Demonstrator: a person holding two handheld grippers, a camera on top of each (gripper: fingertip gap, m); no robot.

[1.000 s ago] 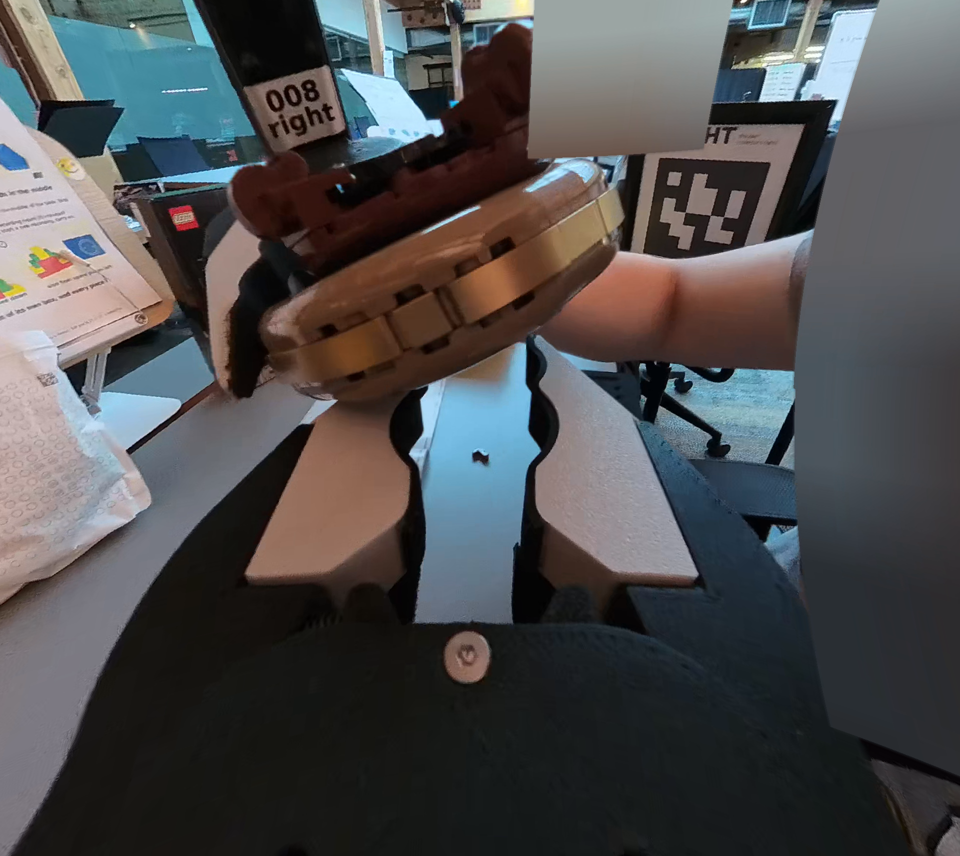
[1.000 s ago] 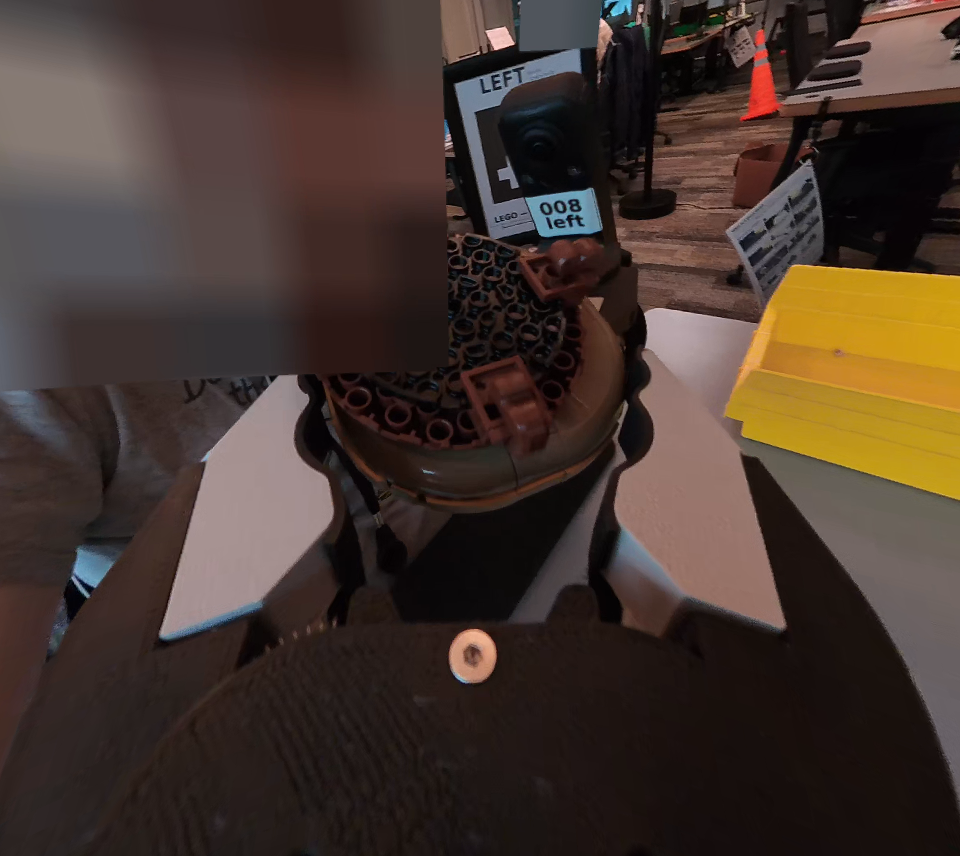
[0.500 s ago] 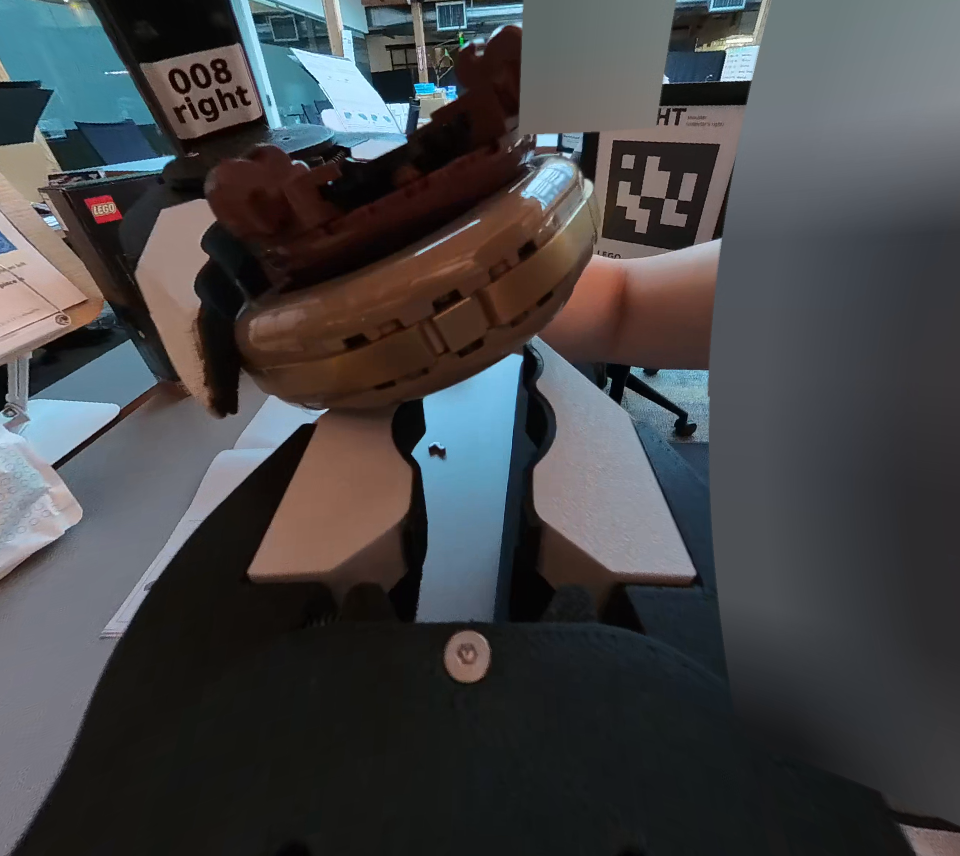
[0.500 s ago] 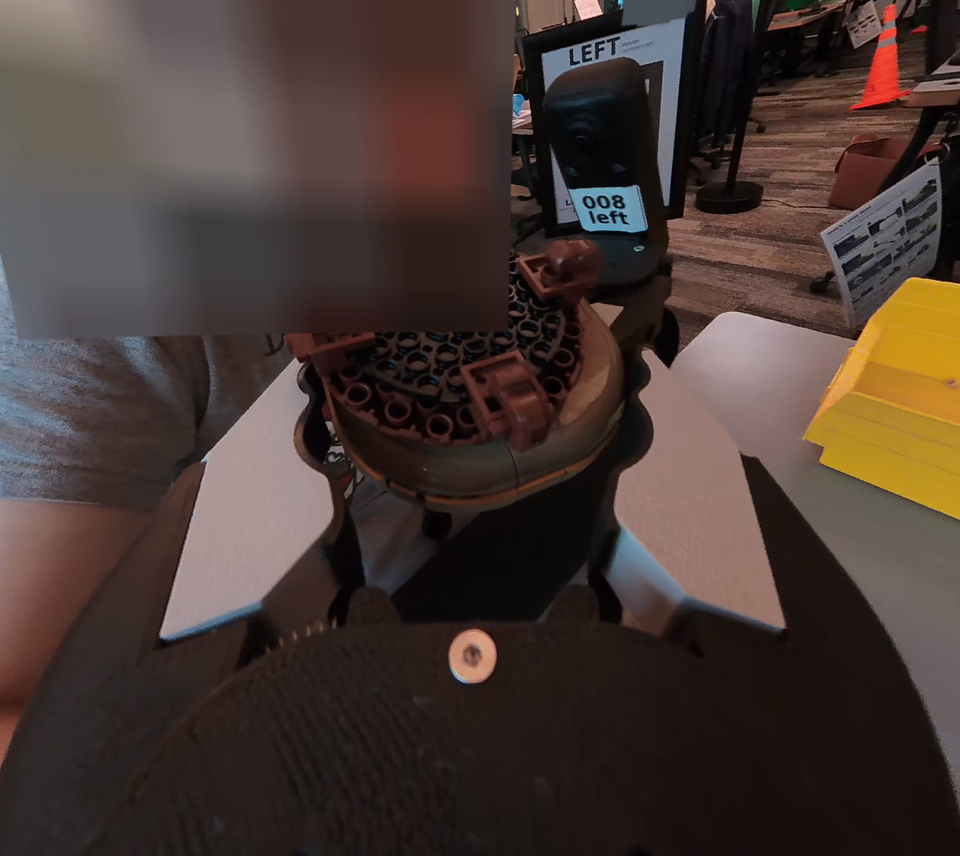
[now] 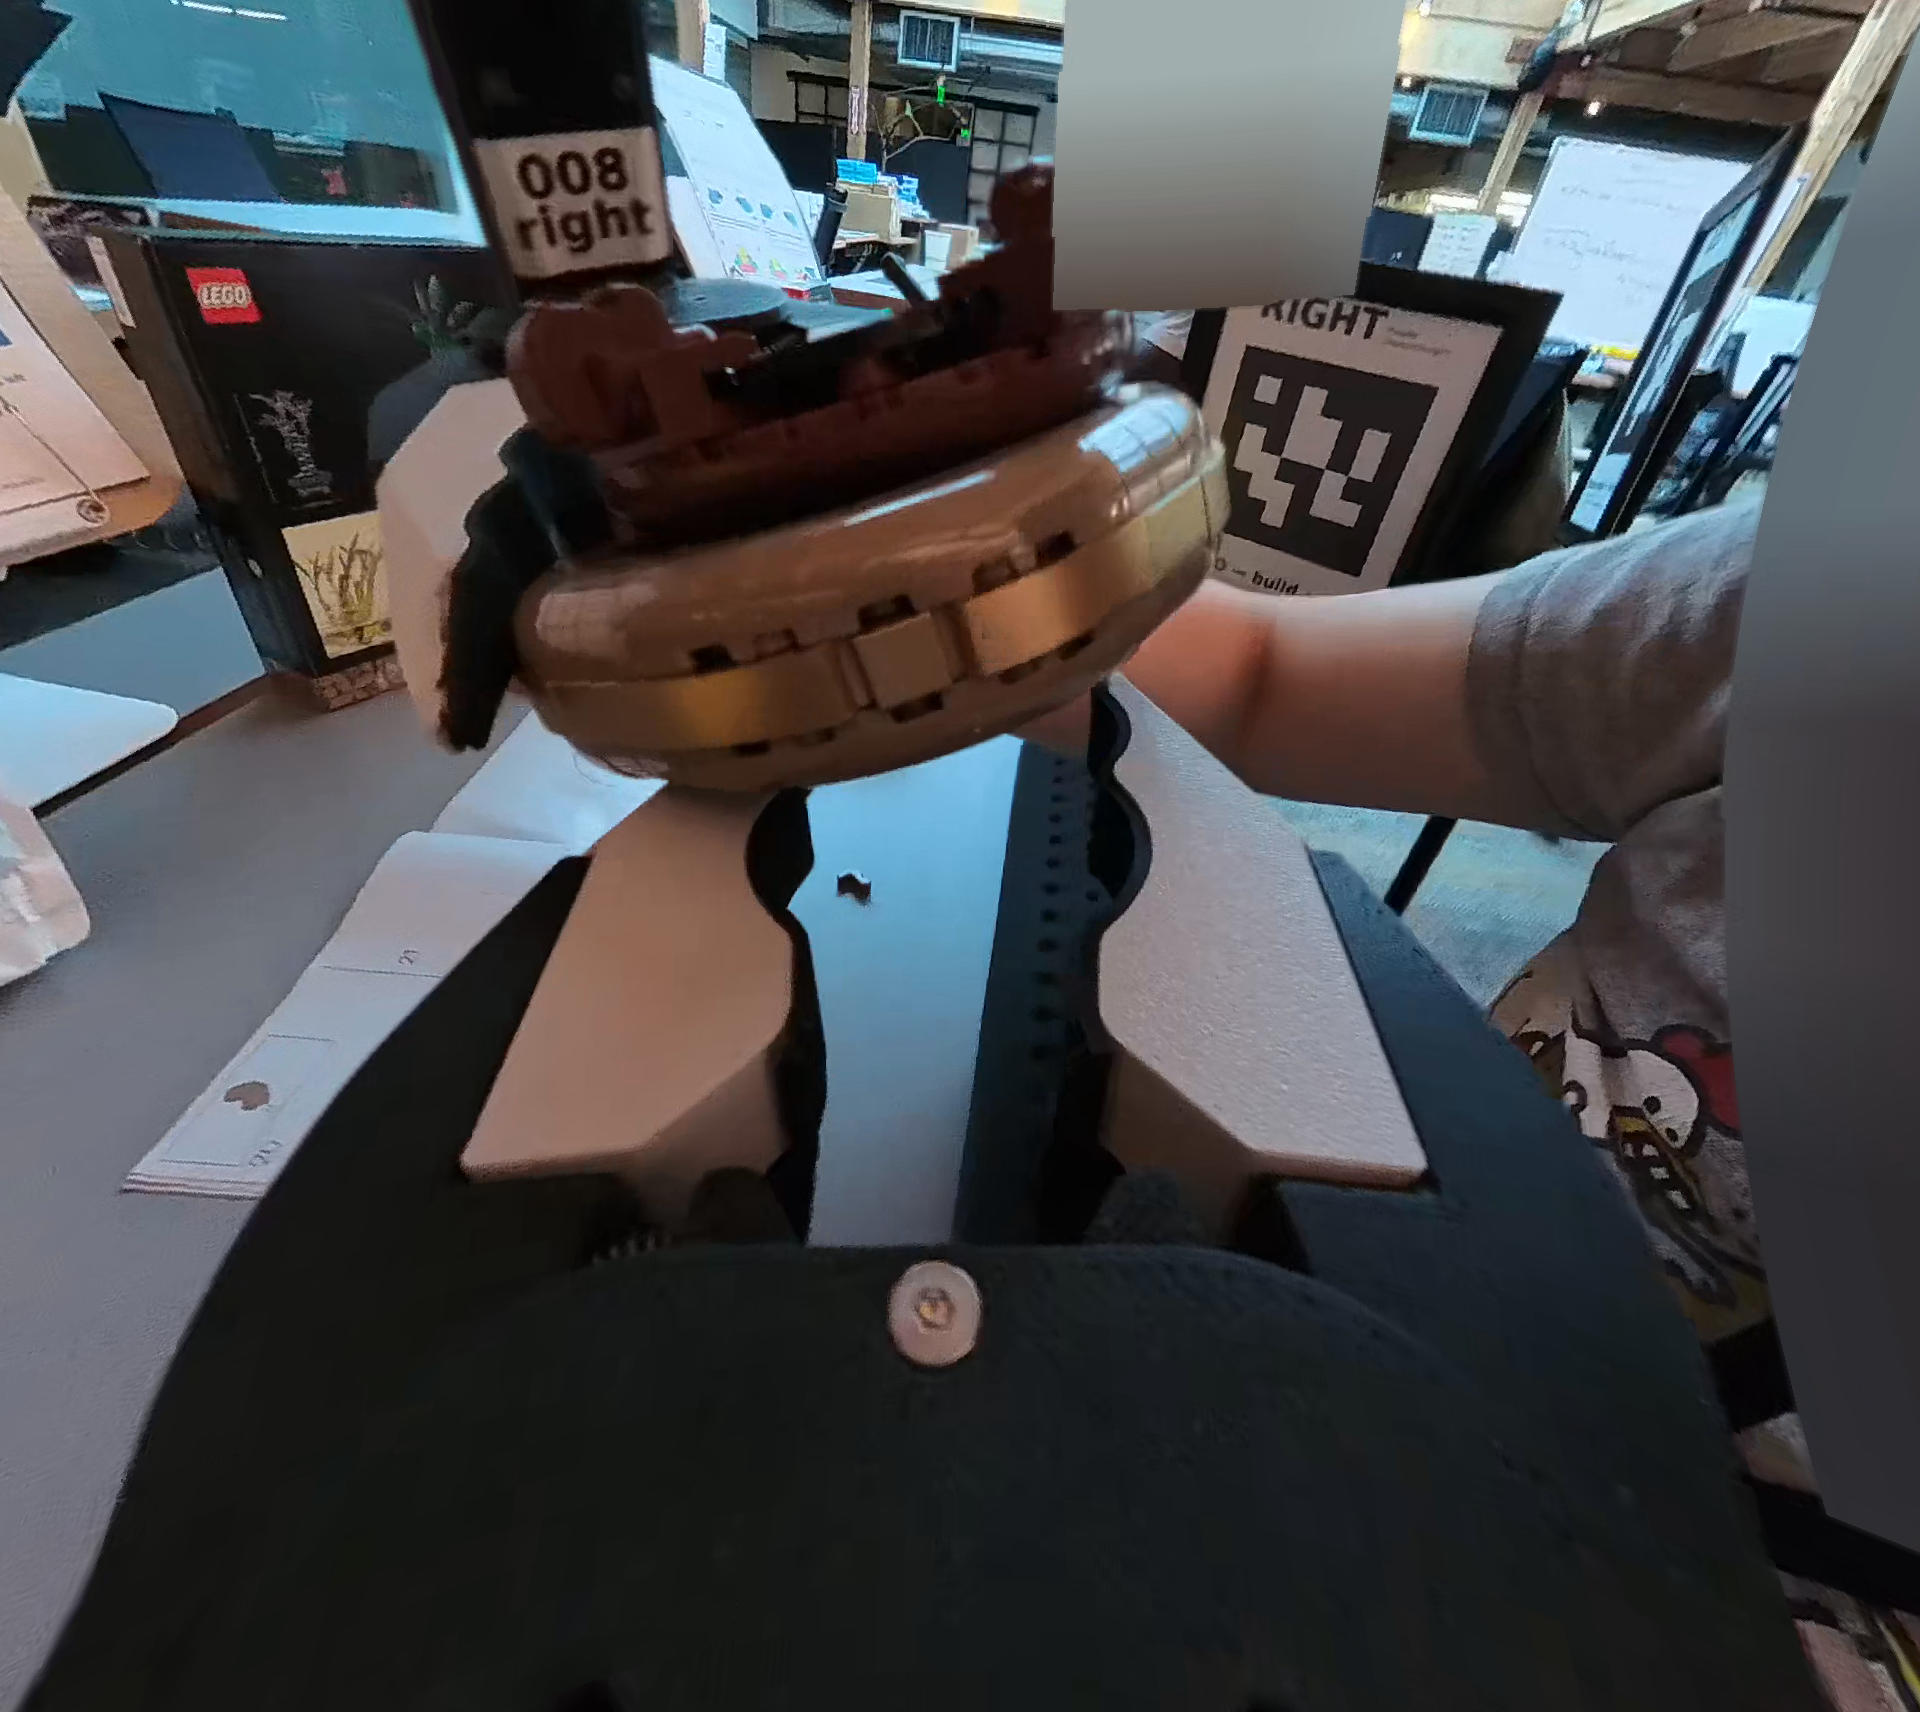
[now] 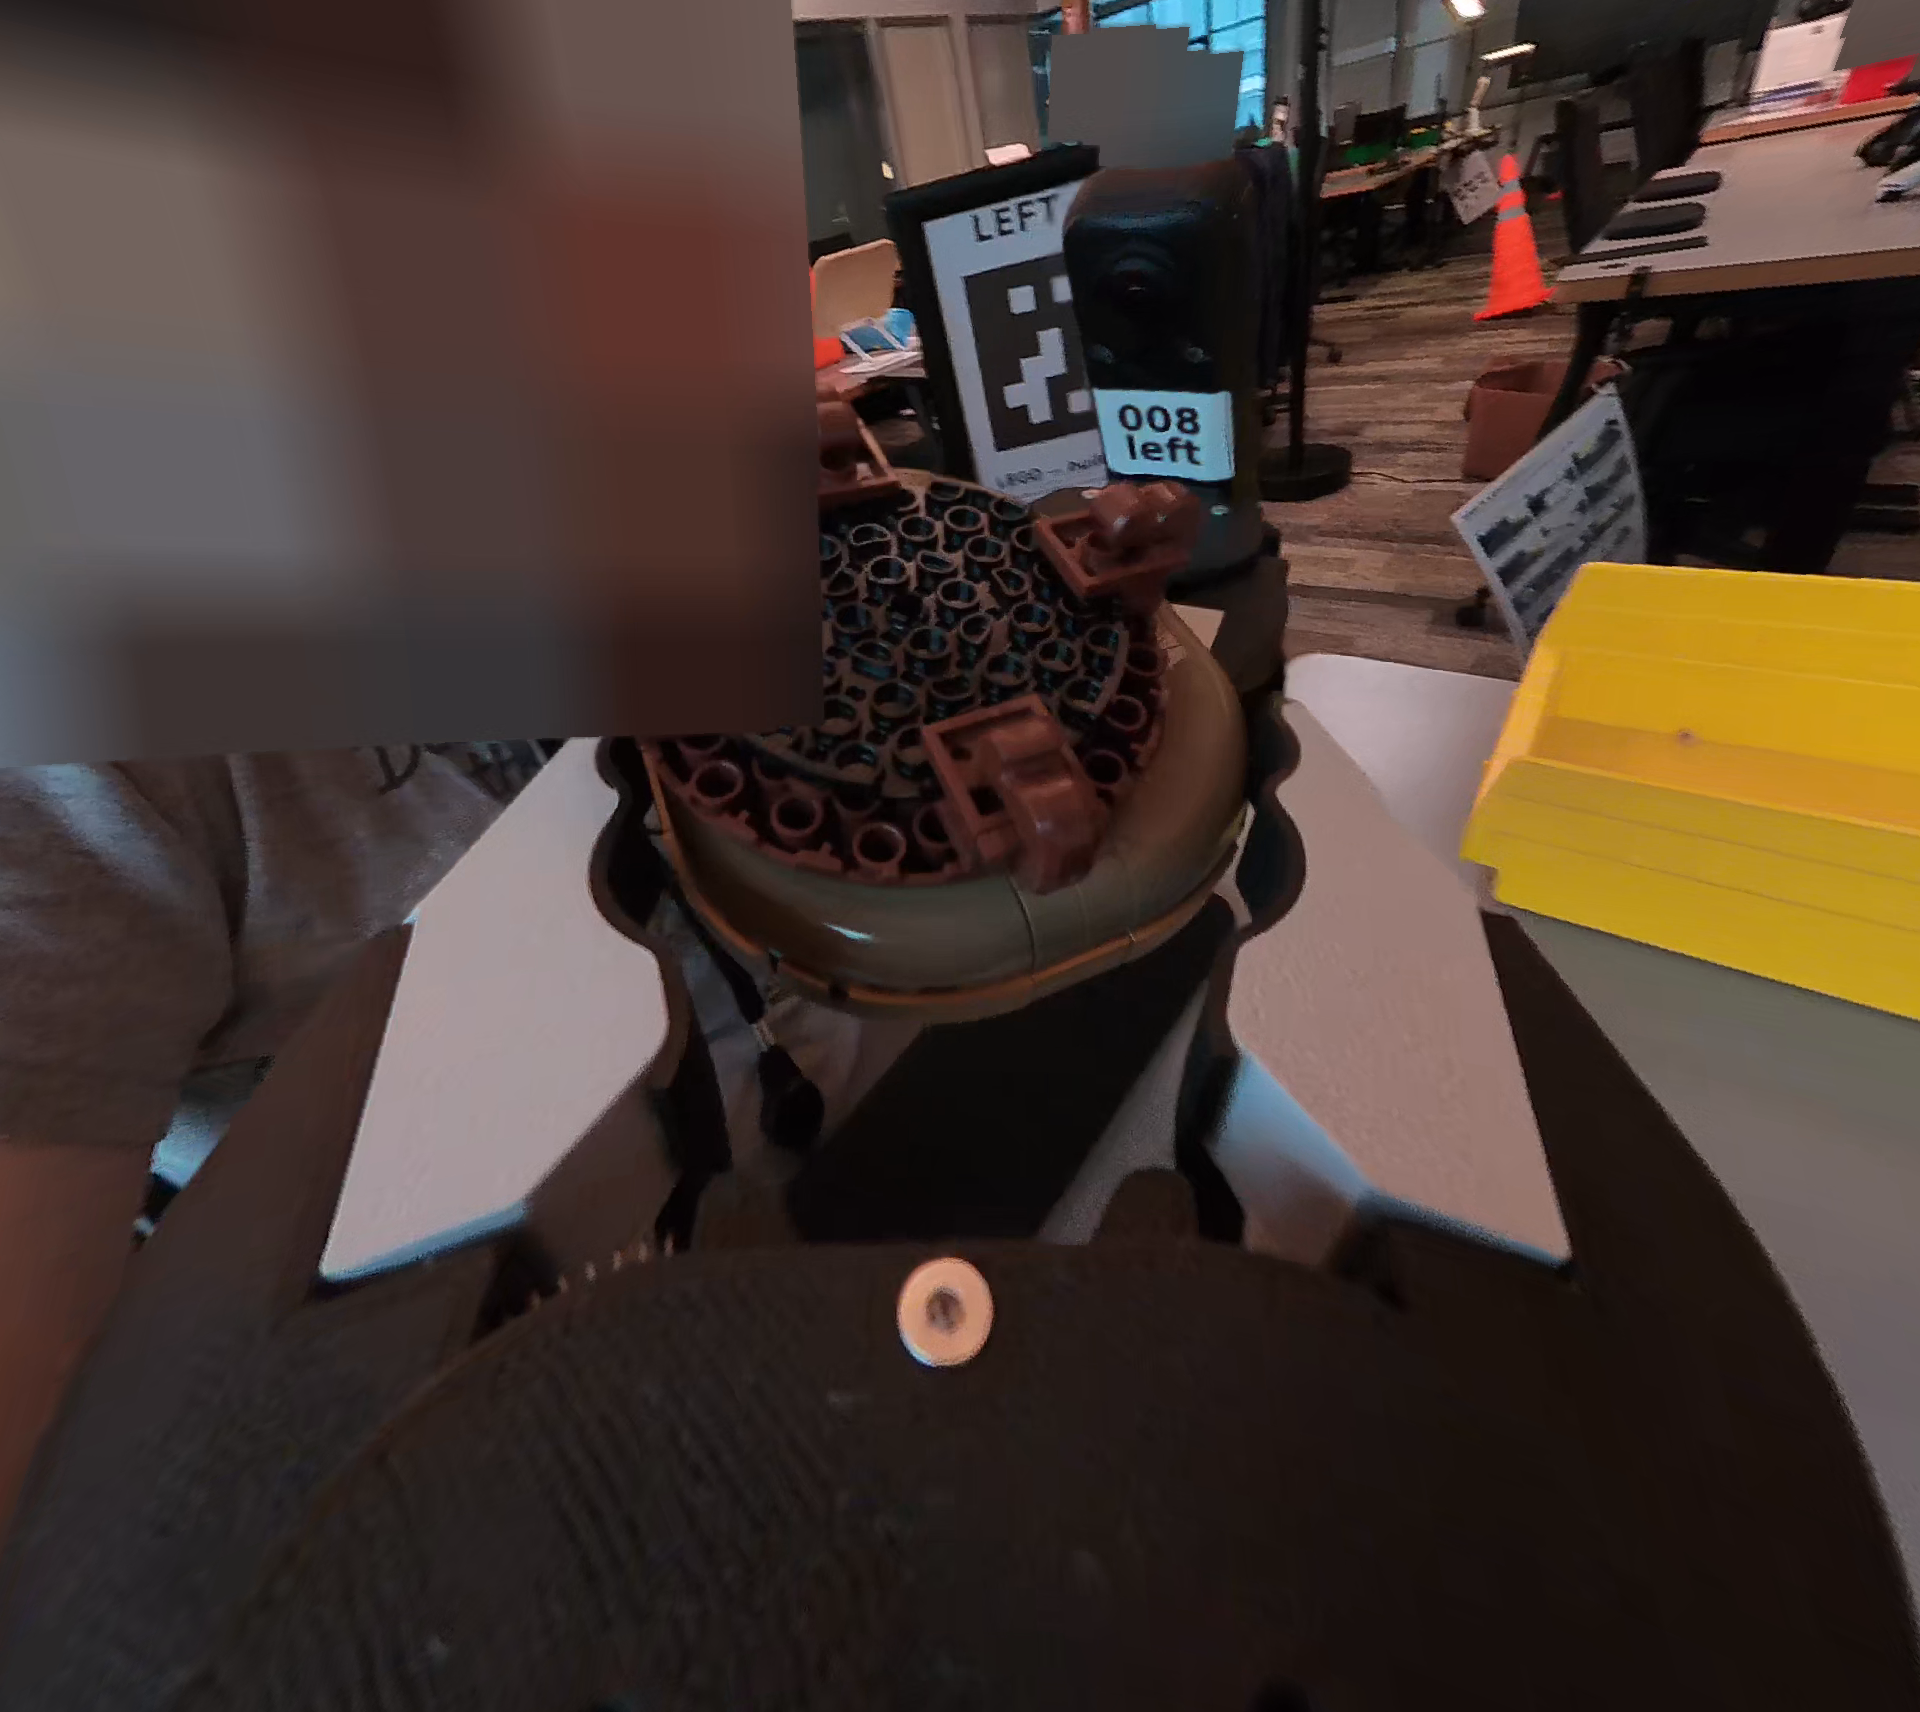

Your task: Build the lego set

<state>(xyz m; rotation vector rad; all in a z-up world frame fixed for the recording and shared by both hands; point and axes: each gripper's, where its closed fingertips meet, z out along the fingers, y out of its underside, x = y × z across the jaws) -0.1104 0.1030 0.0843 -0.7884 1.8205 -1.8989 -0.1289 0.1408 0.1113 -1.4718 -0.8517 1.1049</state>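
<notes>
Looking along the left gripper, one round tan Lego base sits tilted just above its fingertips; its fingers stand somewhat apart, and whether they pinch the rim I cannot tell. One loose brown piece lies on the desk below, beside an open instruction booklet. In the right wrist view, the right gripper is clamped across the same base, underside up, three brown brackets showing, near one yellow bin.
</notes>
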